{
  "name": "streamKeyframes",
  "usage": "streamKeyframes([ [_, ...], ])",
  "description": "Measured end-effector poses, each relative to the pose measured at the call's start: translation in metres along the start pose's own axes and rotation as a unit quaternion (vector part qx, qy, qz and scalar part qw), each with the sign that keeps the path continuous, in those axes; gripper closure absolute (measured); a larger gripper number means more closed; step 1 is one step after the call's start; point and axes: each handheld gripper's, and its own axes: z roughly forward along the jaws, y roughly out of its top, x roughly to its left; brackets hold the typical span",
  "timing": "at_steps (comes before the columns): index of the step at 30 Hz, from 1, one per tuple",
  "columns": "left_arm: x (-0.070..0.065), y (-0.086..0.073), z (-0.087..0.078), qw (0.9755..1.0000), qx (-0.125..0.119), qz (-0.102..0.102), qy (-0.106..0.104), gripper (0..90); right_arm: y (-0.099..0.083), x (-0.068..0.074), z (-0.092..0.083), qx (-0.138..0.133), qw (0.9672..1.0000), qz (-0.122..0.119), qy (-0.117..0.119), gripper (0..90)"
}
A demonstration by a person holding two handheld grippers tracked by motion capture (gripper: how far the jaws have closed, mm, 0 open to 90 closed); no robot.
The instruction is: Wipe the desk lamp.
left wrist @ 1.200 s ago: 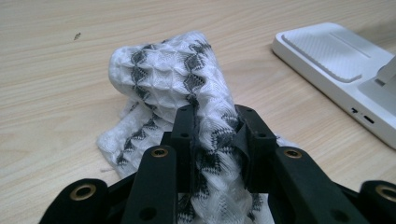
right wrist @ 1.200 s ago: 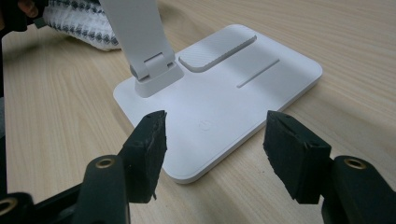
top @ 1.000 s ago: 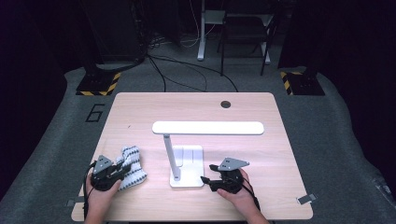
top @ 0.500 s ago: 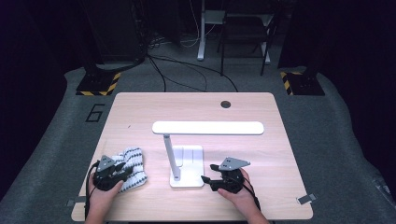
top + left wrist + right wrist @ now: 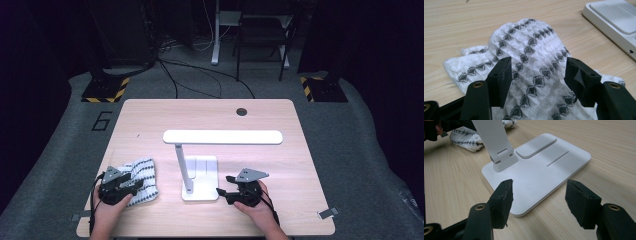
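A white desk lamp stands mid-table, its flat base (image 5: 200, 177) (image 5: 541, 167) toward the front and its lit bar head (image 5: 222, 136) across the middle. A crumpled white cloth with a dark diamond pattern (image 5: 142, 180) (image 5: 531, 62) lies left of the base. My left gripper (image 5: 127, 186) (image 5: 537, 80) is open, jaws spread just over the cloth with the fabric between them. At the base's front right corner my right gripper (image 5: 222, 192) (image 5: 539, 201) is open, jaws either side of the base's near edge. The lamp's stem (image 5: 492, 137) rises from a hinge at the base's left.
The wooden table (image 5: 280, 165) has a round cable hole (image 5: 242, 111) near its far edge. Bare wood lies right of the lamp and behind it. Beyond the table are floor cables, a chair (image 5: 260, 35) and yellow-black striped stands (image 5: 105, 90).
My left gripper has shifted right and slightly nearer the front edge, settling over the cloth, which looks more bunched. The right gripper and the lamp have stayed put.
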Motion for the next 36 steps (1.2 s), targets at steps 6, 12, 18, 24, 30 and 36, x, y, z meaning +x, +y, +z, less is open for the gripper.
streamKeyframes([
  [6,-0.001,0.004,-0.008,0.9999,-0.012,0.0,-0.004,36.7,0.0,0.0,-0.001,-0.001,1.0,0.009,0.0,39.0],
  [12,-0.006,0.009,-0.015,0.9998,-0.018,0.004,-0.004,36.8,-0.001,-0.002,-0.002,-0.002,1.0,0.009,-0.001,39.0],
  [18,-0.01,0.017,-0.022,0.9994,-0.033,0.007,-0.002,36.8,-0.002,-0.004,-0.003,-0.003,0.9999,0.012,-0.004,39.0],
  [24,-0.014,0.028,-0.028,0.9988,-0.046,0.012,-0.01,36.9,-0.005,-0.008,-0.006,-0.005,0.9998,0.016,-0.007,39.0],
  [30,-0.021,0.038,-0.035,0.9981,-0.055,0.021,-0.018,37.1,-0.007,-0.012,-0.012,-0.008,0.9996,0.022,-0.014,38.9],
  [36,-0.03,0.046,-0.04,0.997,-0.064,0.034,-0.028,37.2,-0.008,-0.013,-0.015,-0.01,0.9993,0.029,-0.022,38.9],
])
